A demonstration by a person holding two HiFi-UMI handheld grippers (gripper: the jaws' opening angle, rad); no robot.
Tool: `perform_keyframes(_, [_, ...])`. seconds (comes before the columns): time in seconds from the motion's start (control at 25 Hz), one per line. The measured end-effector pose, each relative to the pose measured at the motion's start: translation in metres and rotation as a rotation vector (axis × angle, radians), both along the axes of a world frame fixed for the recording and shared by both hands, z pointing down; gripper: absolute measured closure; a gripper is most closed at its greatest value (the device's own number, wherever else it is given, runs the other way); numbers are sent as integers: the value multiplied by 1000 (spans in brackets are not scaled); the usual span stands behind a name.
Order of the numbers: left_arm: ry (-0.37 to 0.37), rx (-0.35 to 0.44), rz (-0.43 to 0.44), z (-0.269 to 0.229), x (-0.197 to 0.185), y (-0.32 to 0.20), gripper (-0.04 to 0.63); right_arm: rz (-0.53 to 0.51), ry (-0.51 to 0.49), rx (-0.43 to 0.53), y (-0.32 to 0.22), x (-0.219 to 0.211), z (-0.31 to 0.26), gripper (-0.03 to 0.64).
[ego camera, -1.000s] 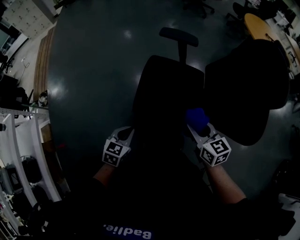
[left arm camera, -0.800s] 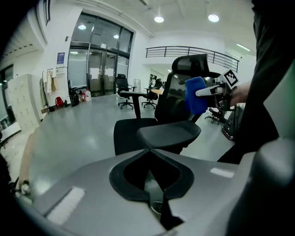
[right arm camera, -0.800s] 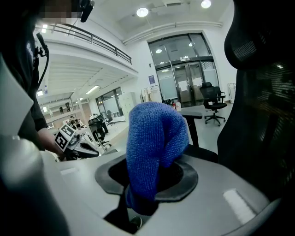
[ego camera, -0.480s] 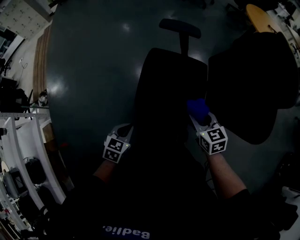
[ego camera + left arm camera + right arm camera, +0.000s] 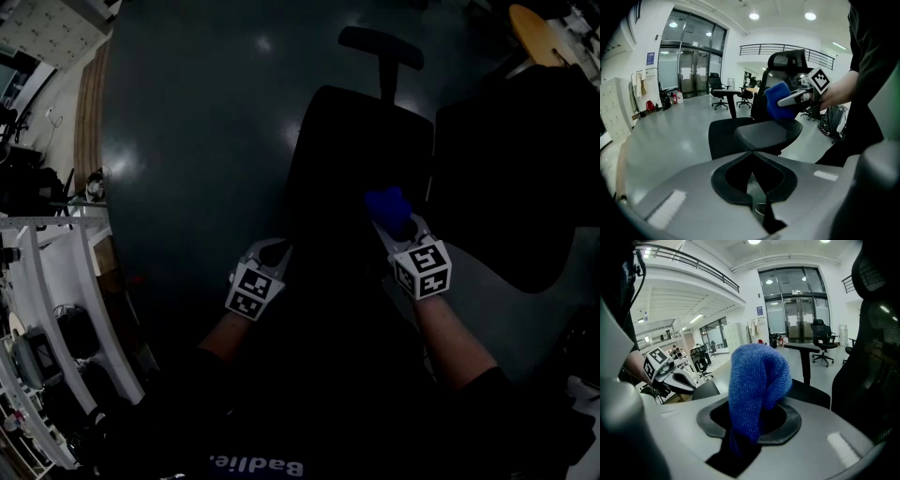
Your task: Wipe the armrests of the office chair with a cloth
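R gripper, clenched on the blue cloth, has crept slightly fwd over the last sec. The cloth is now at the far end of the armrest; contact unclear. L gripper is closed on nothing, so wiping prob just starting.

Your cloth is bright blue with a nubbly knitted weave, the one strong colour against the black office chair. Your left gripper and right gripper are pale grey, each with a cube of black-and-white square markers. The floor around the chair is dark grey-green and glossy, with pale light spots. Left of the chair stands a white rack; far right of the chair, the desk is orange-tan.
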State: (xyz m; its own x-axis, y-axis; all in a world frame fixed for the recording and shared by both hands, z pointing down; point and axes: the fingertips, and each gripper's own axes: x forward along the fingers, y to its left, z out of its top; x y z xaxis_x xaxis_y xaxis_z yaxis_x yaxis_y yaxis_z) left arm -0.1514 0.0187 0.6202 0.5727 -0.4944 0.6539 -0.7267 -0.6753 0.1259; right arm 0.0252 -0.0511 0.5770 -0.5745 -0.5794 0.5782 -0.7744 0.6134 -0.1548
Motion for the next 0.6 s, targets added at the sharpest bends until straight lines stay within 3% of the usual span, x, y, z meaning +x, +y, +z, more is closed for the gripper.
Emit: perform_keyframes(0.6, [29,-4,-28,6,8,0,577,-126,-94,-32,-22,-90,3,482])
